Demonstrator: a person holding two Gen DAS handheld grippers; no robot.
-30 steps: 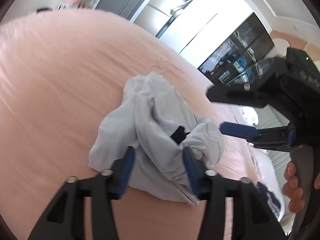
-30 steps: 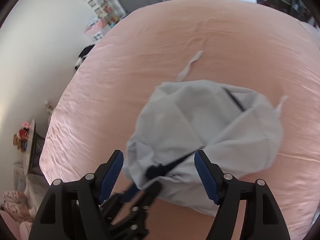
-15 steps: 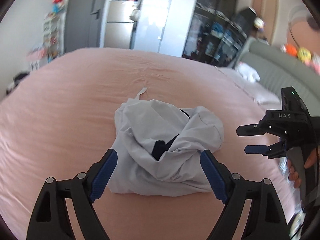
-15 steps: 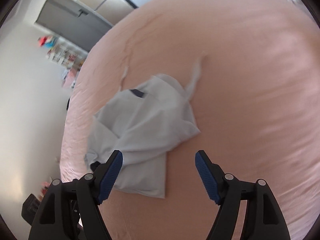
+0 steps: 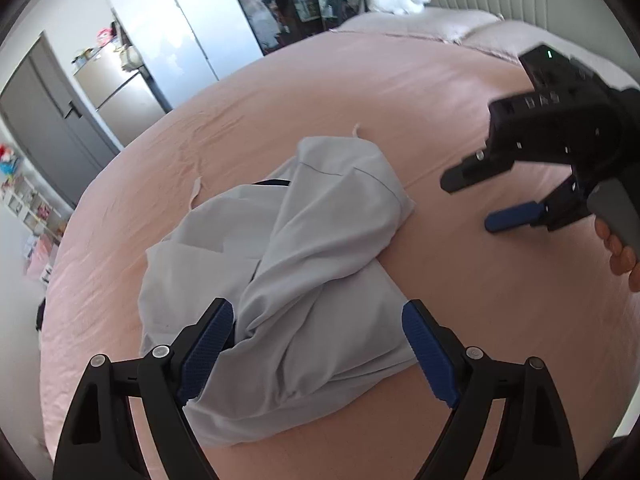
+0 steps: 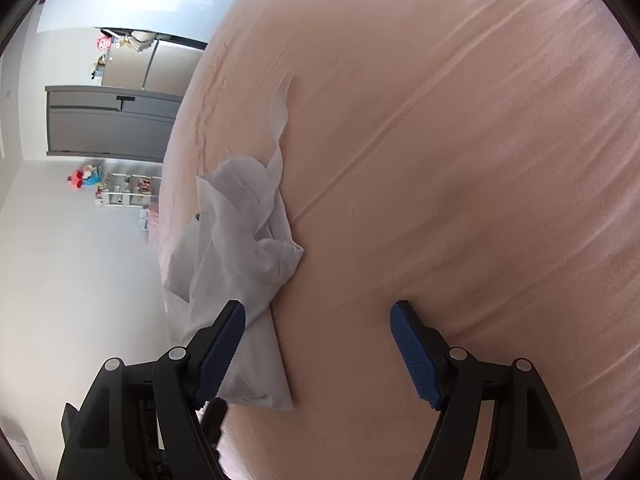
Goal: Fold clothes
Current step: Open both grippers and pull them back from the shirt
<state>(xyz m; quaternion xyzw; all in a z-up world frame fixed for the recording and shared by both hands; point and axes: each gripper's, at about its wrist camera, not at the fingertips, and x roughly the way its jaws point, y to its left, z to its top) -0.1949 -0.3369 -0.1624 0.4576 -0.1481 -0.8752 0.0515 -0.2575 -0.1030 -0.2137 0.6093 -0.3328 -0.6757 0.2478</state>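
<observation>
We see the left hand-held gripper (image 5: 318, 344) has just been opening its jaws; the grey garment (image 5: 296, 264) it pinched a second ago now lies loose between them on the bed (image 5: 460, 128). The right hand-held gripper (image 6: 318, 344) has swung off the garment, now over bare sheet.

The only lettering stands on the black body of the right gripper (image 5: 476, 202), seen in the left wrist view: pale embossed capitals that seem to read "DAS", blurred. A small green light glows above them.
</observation>
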